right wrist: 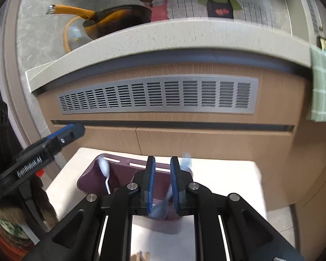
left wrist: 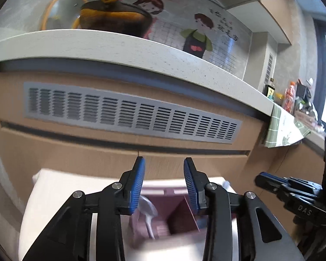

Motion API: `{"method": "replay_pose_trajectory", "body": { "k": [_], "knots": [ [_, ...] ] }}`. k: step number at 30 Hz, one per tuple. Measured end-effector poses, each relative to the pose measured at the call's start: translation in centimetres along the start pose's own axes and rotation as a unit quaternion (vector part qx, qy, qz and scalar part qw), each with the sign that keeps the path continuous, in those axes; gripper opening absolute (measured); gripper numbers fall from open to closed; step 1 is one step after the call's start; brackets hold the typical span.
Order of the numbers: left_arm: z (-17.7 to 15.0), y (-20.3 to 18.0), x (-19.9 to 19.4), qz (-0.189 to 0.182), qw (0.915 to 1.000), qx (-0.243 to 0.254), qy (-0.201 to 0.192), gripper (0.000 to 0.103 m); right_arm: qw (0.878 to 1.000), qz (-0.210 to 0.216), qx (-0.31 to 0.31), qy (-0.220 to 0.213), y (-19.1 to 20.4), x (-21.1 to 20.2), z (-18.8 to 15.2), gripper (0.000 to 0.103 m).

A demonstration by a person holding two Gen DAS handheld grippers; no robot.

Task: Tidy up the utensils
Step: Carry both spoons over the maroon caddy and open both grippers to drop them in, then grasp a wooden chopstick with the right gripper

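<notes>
Claw on the right (right wrist: 163, 182) clamps a blurred pale-blue utensil (right wrist: 185, 159) over the purple holder (right wrist: 91, 178), where a metal spoon (right wrist: 104, 167) already stands. Left claw (left wrist: 164, 184) hangs released, fingers spread, above the holder on the white bench (right wrist: 223, 174).

Yellow-handled pan (right wrist: 119, 19) on countertop (right wrist: 184, 37); vent grille (right wrist: 158, 94).

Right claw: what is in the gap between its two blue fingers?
In the right wrist view, a blurry pale utensil stands between the right claw's fingers, over the purple holder. Whether it is gripped is unclear.
</notes>
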State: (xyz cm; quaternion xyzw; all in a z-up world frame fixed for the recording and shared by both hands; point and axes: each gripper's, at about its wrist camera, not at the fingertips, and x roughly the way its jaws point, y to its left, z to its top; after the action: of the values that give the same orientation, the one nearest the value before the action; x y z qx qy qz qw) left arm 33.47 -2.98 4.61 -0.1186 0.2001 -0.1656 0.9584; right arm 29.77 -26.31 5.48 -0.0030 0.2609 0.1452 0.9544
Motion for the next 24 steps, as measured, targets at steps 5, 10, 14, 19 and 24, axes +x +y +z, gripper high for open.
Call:
{"method": "replay_pose_trajectory", "body": {
  "k": [5,10,14,19,24],
  "knots": [
    [-2.7,-0.1,-4.8,0.025,0.9984,0.013,0.049,0.038,1.0,-0.006,-0.021,0.022,-0.2,-5.0,-3.1,0.02],
    [-9.0,-0.1,-8.4,0.031,0.9889,0.019,0.144,0.038,0.994,0.006,-0.041,0.105,0.4,-7.5,-10.1,0.02],
    [-14.2,0.1,-9.9,0.045,0.9772,-0.003,0.207,0.038,0.986,0.017,-0.009,0.165,0.3,-9.1,-16.0,0.02],
    [-17.5,0.5,-11.2,0.052,0.9675,-0.031,0.246,0.038,0.973,0.04,0.1,0.207,-2.1,-9.8,-20.2,0.02],
    [-17.5,0.8,-12.1,0.063,0.9688,-0.03,0.238,0.038,0.973,0.039,0.123,0.192,-2.6,-9.5,-19.7,0.022]
  ]
}}
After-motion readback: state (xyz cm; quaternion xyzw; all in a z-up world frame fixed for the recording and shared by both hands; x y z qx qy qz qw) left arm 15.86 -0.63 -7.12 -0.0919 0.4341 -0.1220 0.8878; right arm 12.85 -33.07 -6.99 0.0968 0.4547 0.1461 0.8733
